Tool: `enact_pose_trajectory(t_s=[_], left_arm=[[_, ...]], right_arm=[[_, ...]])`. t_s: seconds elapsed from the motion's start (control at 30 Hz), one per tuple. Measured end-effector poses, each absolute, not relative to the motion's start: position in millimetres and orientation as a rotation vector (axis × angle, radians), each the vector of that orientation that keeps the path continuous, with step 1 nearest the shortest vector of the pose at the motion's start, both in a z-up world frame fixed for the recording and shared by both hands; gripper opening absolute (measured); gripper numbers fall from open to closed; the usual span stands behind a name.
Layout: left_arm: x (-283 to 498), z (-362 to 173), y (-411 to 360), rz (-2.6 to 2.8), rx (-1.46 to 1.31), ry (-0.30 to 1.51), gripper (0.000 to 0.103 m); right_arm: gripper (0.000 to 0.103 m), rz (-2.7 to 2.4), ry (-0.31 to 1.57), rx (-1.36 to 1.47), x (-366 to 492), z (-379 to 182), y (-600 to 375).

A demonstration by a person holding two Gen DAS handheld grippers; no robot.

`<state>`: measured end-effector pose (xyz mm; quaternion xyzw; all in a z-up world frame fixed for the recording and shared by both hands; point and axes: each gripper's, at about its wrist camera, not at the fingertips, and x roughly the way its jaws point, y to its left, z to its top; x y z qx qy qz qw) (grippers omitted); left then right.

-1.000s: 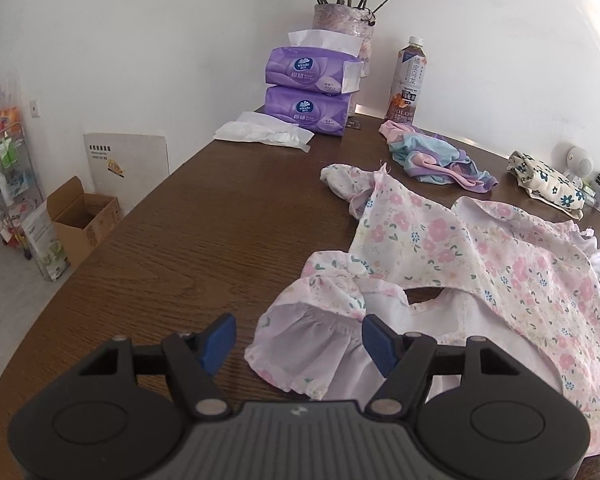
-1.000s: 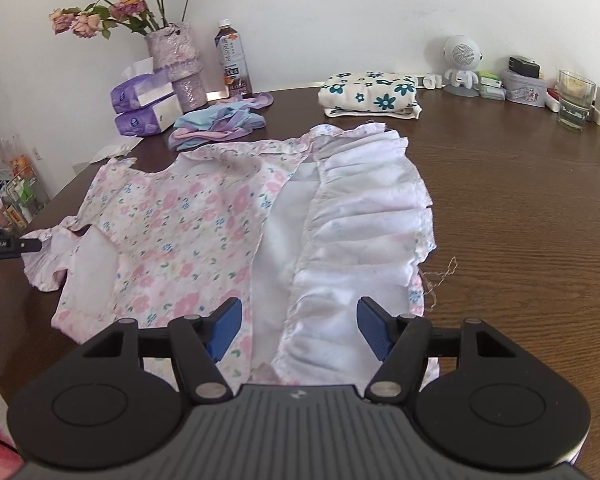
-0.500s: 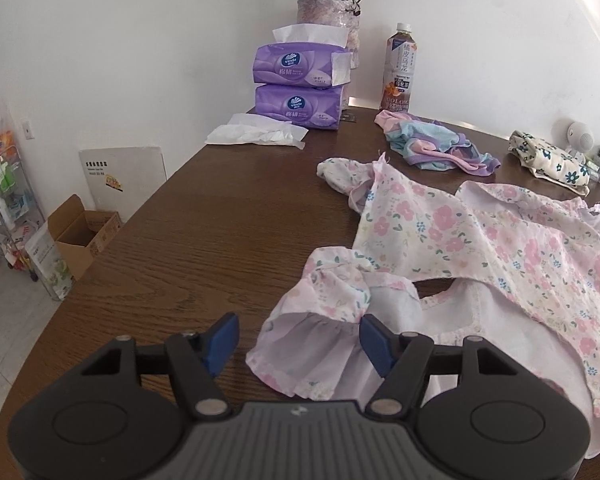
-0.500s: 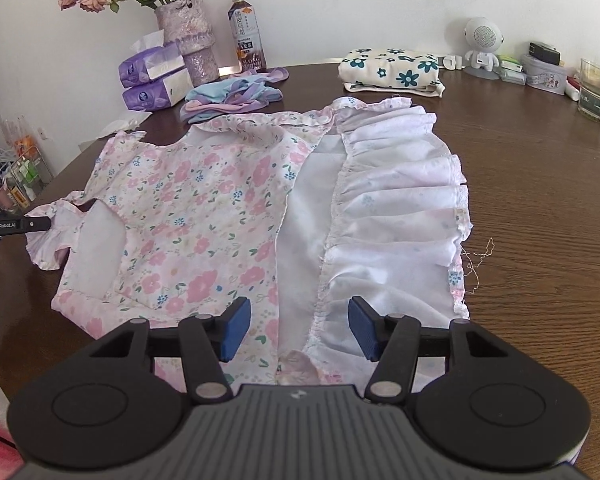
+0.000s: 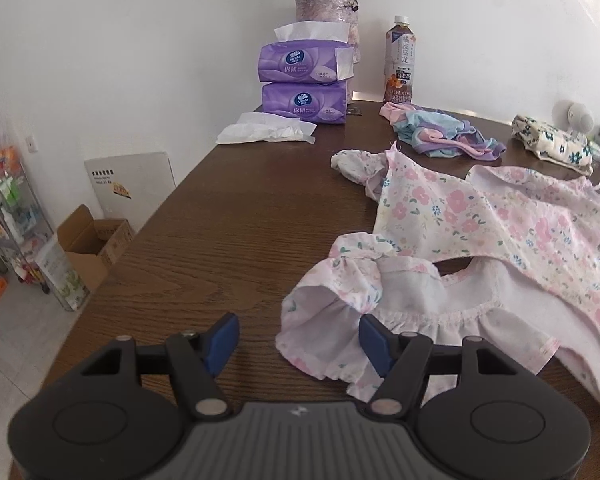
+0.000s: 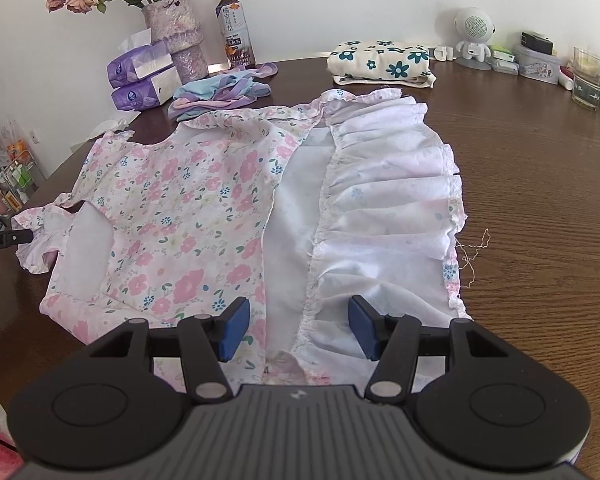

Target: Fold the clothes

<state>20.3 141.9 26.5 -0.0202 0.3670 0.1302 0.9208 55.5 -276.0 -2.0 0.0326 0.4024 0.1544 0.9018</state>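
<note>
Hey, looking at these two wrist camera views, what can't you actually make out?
- Floral dress: its near hem is hidden behind the right gripper body in the right wrist view.
- Same dress in the left wrist view: its skirt end is cut off by the right frame edge.
- Left gripper: the right wrist view shows only one fingertip at the left edge.
- Bottle: small label print is unreadable in both views.

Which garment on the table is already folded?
The white one with teal flowers, a neat stack by the wall. The pink floral dress lies spread open; the pastel garment is a crumpled heap.
</note>
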Motion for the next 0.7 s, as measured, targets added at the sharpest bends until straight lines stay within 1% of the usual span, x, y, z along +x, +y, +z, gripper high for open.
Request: enact_pose_trajectory(t_s=[0.23, 0.27, 0.33, 0.37, 0.43, 0.47, 0.53, 0.67, 0.7], left_arm=[[28.0, 25.1, 143.5, 0.243, -0.018, 0.753, 0.065], [29.6, 24.7, 143.7, 0.237, -0.017, 0.752, 0.060], [36.0, 22.7, 140.6, 0.225, -0.012, 0.755, 0.058], [38.6, 22.0, 138.8, 0.223, -0.012, 0.753, 0.054], [41.6, 21.9, 134.8, 0.213, -0.008, 0.740, 0.027], [42.0, 22.6, 132.6, 0.205, -0.003, 0.727, 0.000], [37.0, 28.9, 123.4, 0.223, 0.050, 0.670, 0.000], [7.5, 56.9, 96.4, 0.334, 0.251, 0.490, 0.000], [3.3, 57.3, 93.9, 0.348, 0.278, 0.489, 0.000]], right_arm=[[0.058, 0.316, 0.827, 0.059, 55.1, -2.5, -273.5], [0.058, 0.315, 0.826, 0.056, 55.1, -2.5, -272.9], [0.058, 0.313, 0.825, 0.050, 55.2, -2.8, -271.3], [0.058, 0.311, 0.823, 0.046, 54.7, -3.0, -270.7], [0.058, 0.309, 0.819, 0.037, 53.6, -3.4, -269.3], [0.058, 0.309, 0.818, 0.032, 53.2, -3.5, -268.6], [0.060, 0.309, 0.816, 0.022, 52.2, -3.7, -267.1], [0.061, 0.310, 0.812, 0.009, 50.9, -4.1, -266.2], [0.061, 0.308, 0.809, 0.013, 50.8, -4.4, -266.7]])
